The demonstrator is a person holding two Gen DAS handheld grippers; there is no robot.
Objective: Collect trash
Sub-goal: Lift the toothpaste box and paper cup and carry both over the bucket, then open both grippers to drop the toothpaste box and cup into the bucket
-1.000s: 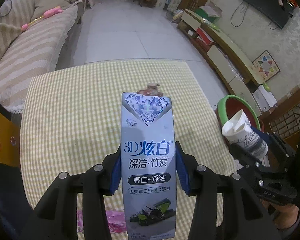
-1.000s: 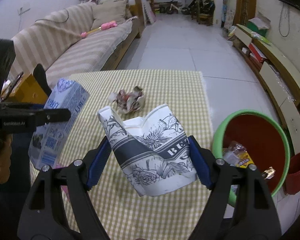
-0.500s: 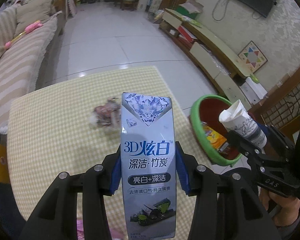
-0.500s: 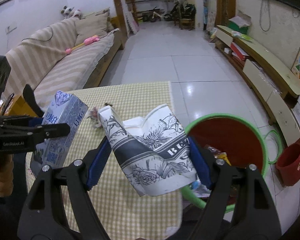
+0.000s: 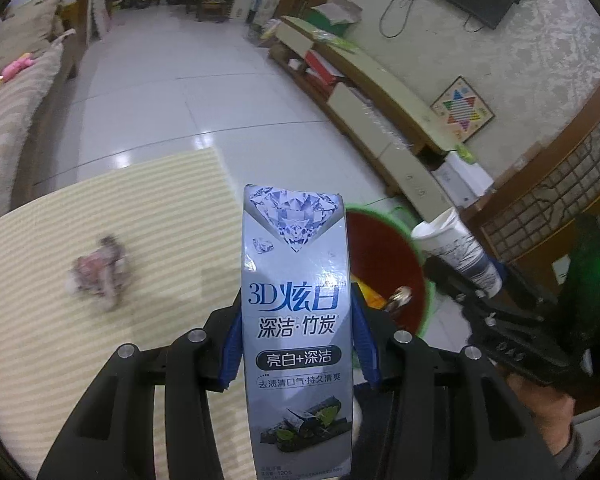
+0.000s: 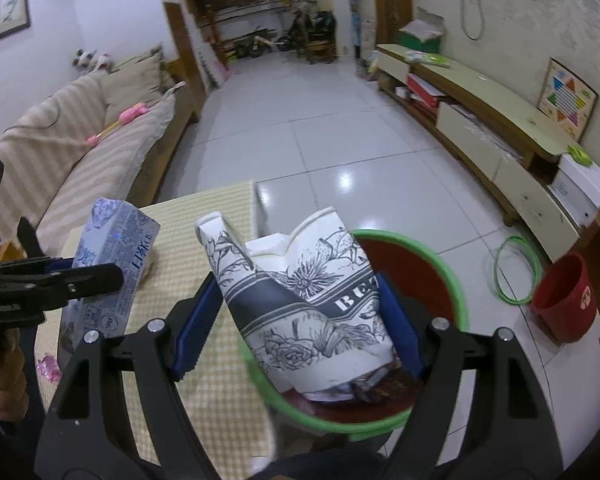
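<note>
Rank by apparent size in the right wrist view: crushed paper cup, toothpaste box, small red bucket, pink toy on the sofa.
1. crushed paper cup, though it is closest to the lens, which inflates it
2. toothpaste box
3. small red bucket
4. pink toy, far off, so its true size is unsure

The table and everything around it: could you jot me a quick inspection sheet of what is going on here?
Surface: table under a yellow checked cloth.
Job's things: toothpaste box and crushed paper cup, both held; crumpled wrapper lying on the cloth; green-rimmed red bin beside the table, trash already inside.
Clutter: pink scrap near the table's edge.
Grippers: left hand-held gripper clamps the box; right hand-held gripper clamps the cup above the bin.
Cables: cord hanging below the TV.
Surroundings: striped sofa, TV cabinet, small red bucket, tiled floor.
</note>
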